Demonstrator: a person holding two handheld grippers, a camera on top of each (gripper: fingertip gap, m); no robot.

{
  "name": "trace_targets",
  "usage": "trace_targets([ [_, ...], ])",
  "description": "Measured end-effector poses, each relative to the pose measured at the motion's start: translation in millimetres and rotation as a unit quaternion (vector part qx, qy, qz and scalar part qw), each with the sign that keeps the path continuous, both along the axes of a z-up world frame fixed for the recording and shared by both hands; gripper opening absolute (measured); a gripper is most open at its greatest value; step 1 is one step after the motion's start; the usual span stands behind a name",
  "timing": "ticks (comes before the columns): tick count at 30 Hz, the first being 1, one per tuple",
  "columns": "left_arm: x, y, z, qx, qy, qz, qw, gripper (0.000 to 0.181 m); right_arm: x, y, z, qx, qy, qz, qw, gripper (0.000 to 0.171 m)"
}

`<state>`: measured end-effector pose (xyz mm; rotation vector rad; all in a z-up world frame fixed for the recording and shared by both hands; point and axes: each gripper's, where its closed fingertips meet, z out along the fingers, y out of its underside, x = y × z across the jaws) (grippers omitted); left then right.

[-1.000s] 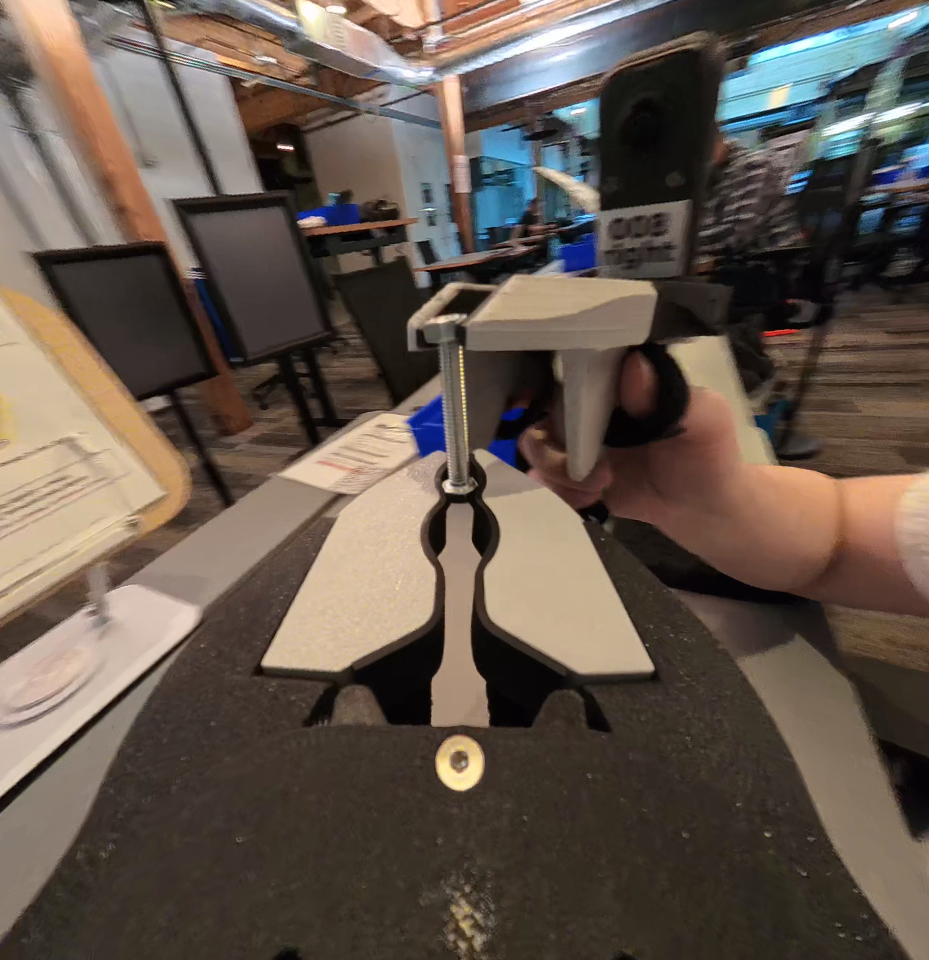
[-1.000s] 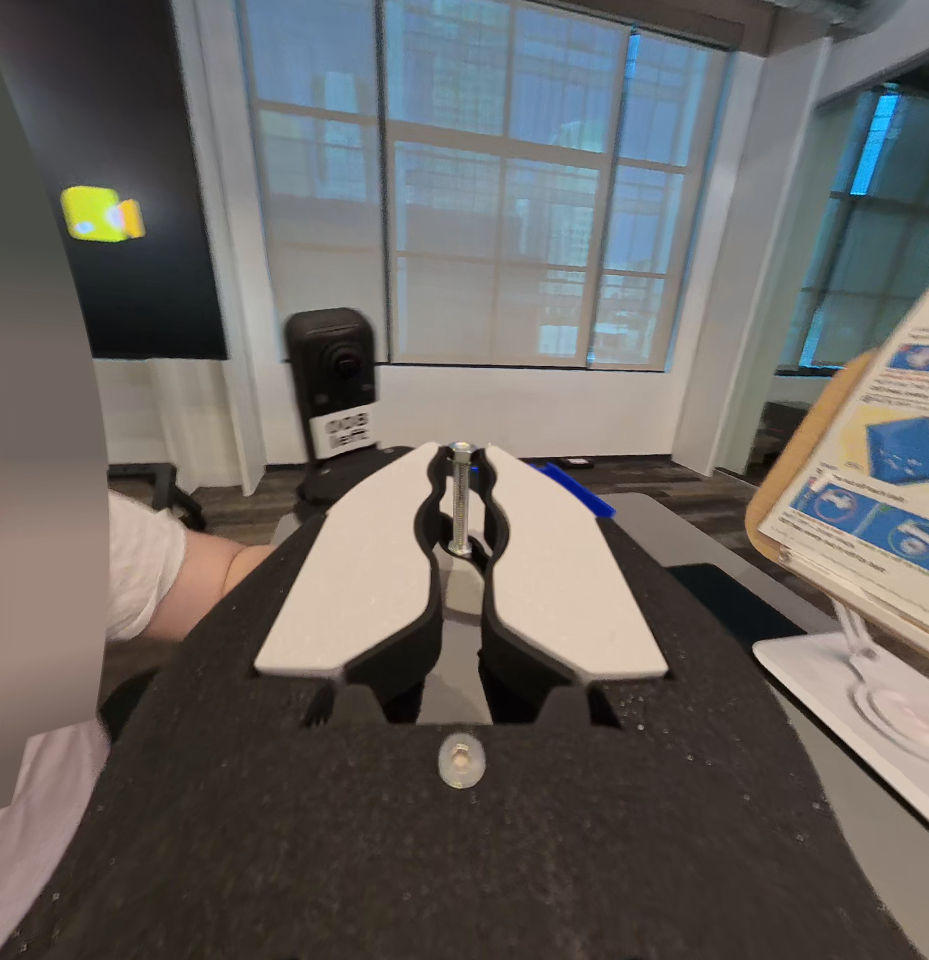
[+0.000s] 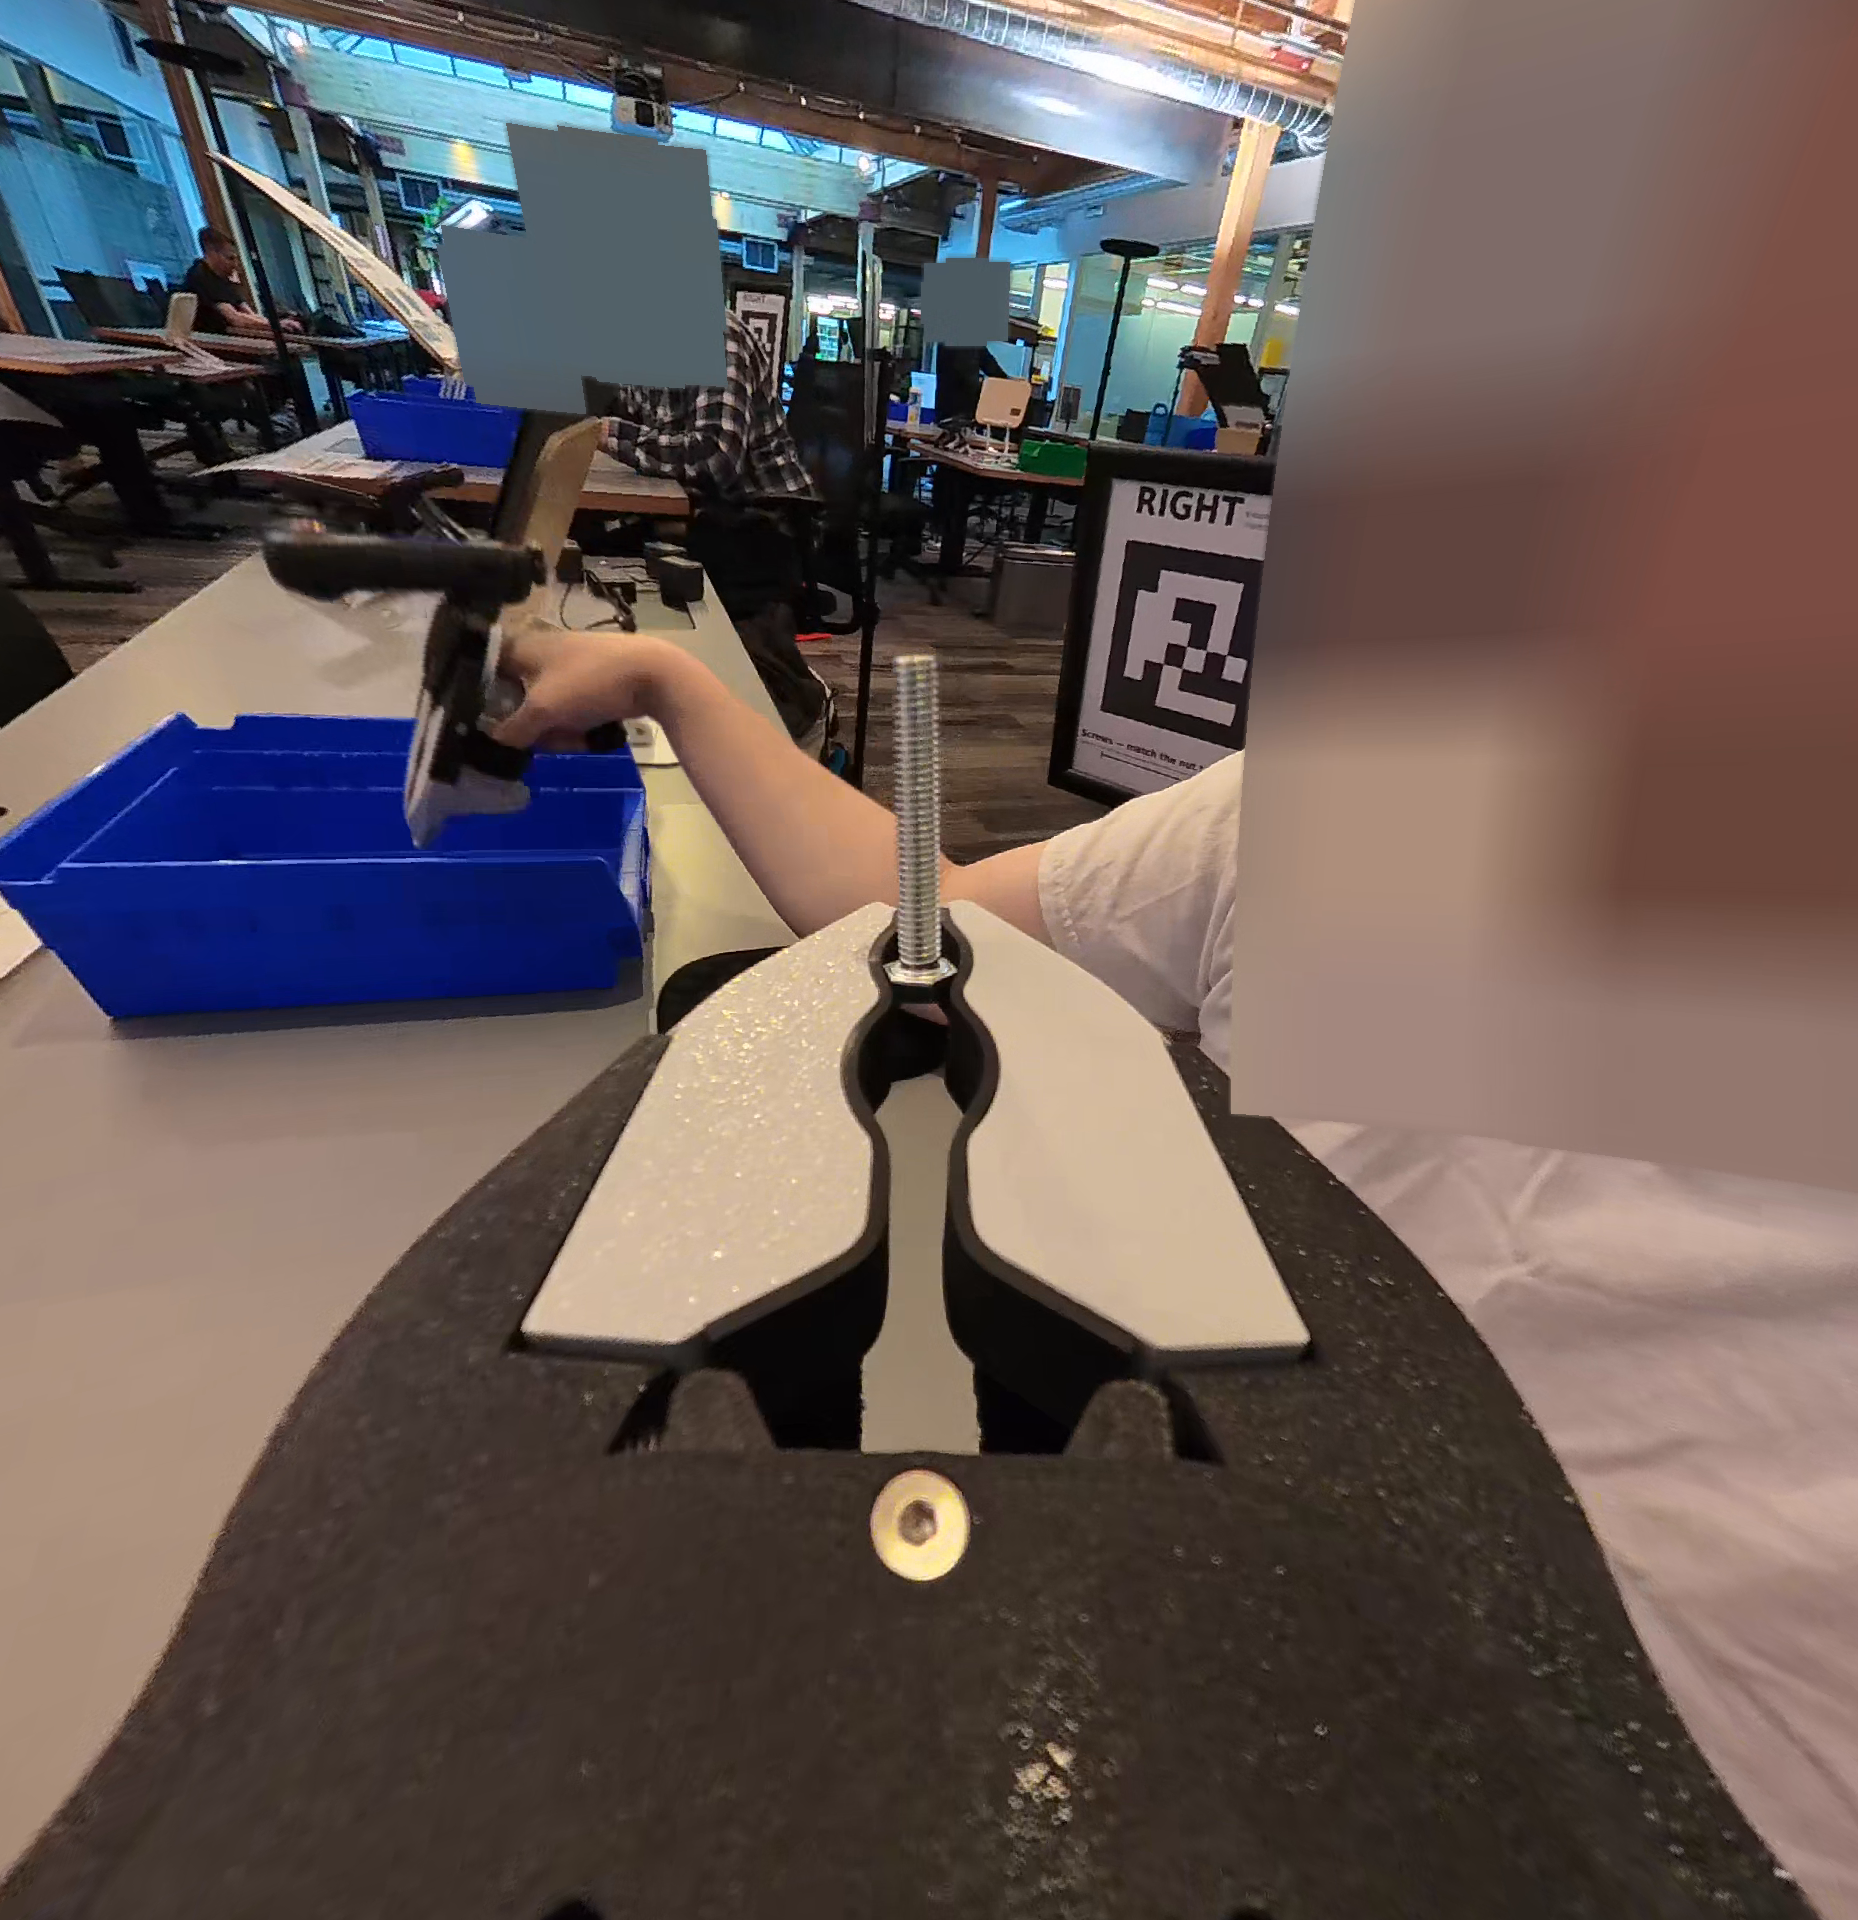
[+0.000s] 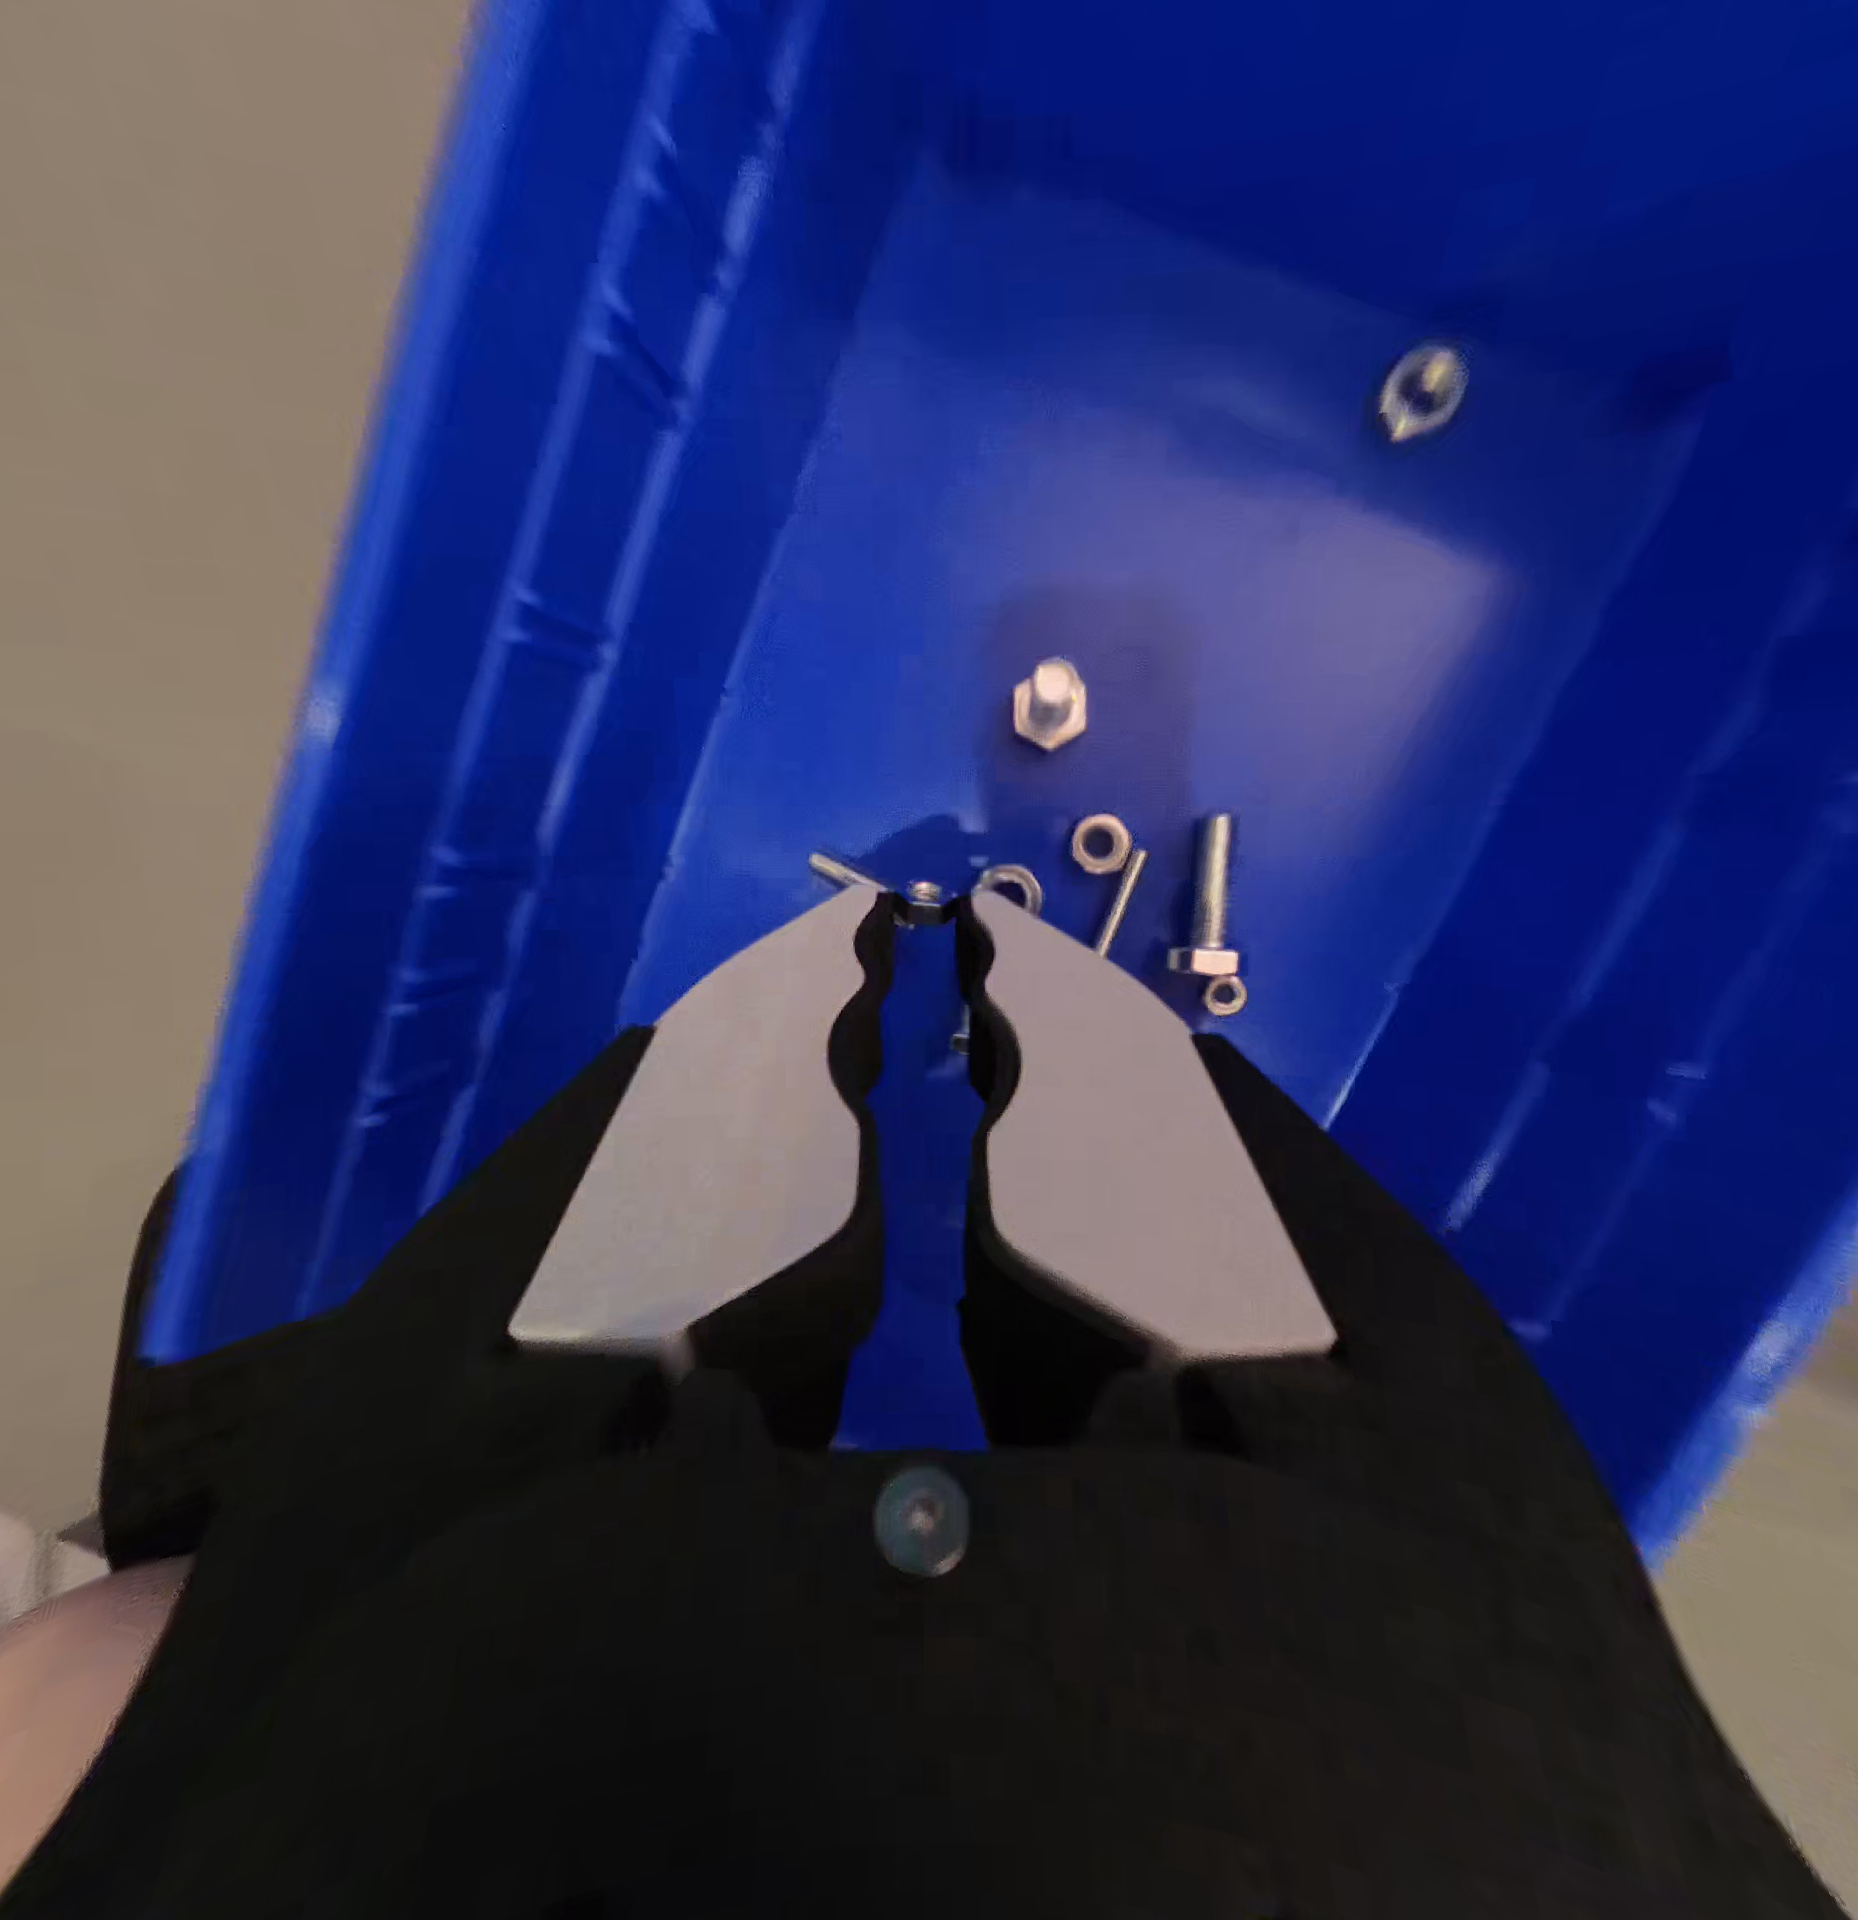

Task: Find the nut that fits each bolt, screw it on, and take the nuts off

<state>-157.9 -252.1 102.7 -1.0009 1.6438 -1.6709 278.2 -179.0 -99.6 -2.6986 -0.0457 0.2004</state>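
Your grey table (image 3: 281, 1195) carries the blue bin (image 3: 312, 914), which sits left of your left gripper (image 3: 917, 961) in the left wrist view. Your right gripper (image 3: 468, 769) reaches down into that bin there, blurred, so its tips are hard to read from that side. A framed sign (image 3: 1164, 623) stands behind your arm, partly cut off by a blur patch.

Your left gripper's fingers are closed narrow on the head end of a long bolt (image 3: 917, 800). Its long axis stands upright and the threaded end points up; the head itself is hidden between the fingers (only a hex collar shows at the grip).

In the right wrist view, your right gripper (image 4: 923, 912) points down at the bin floor (image 4: 1216, 623), fingers narrow and pinching a small hex nut (image 4: 921, 906) at the very tips. Loose hardware lies just beyond: a short bolt (image 4: 1207, 894) lying with its head towards you, a thin bolt (image 4: 1120, 902) beside it, a bolt standing on its head (image 4: 1050, 707), several small nuts (image 4: 1095, 842), and a blurred piece (image 4: 1421, 391) well apart, too smeared to name. One fastener is half hidden behind the left fingertip.
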Motion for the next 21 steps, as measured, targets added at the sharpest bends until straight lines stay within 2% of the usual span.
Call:
trace_targets([
  [3,0.2,2.7,-1.4,0.004,0.003,0.005,1.000,0.004,6.6,0.8,-23.0,-0.022,0.012,0.001,1.000,0.012],
  [4,0.3,3.3,-1.9,0.004,0.004,0.005,1.000,0.004,6.5,5.5,-23.3,-0.009,0.013,0.007,1.000,0.012],
  [7,2.0,6.8,-4.3,0.001,0.009,0.011,1.000,0.004,9.1,17.1,-11.1,0.036,0.014,-0.004,0.999,0.026],
  [10,5.0,12.8,-7.7,-0.001,0.015,0.025,1.000,0.004,11.4,20.9,27.1,0.096,-0.014,-0.020,0.995,0.032],
  [13,10.0,22.9,-11.0,0.011,0.016,0.059,0.998,0.004,-19.6,31.6,94.3,0.199,-0.047,0.013,0.979,0.039],
  [16,17.3,44.4,-16.3,0.021,0.020,0.125,0.992,0.004,-119.3,47.6,178.9,0.362,-0.009,0.143,0.921,0.041],
  [19,20.7,60.3,-21.9,0.015,0.028,0.161,0.986,0.004,-257.1,34.2,240.3,0.477,0.113,0.320,0.811,0.038],
  [21,21.0,64.6,-21.9,0.002,0.026,0.165,0.986,0.004,-334.1,16.4,254.6,0.495,0.200,0.404,0.743,0.033],
])
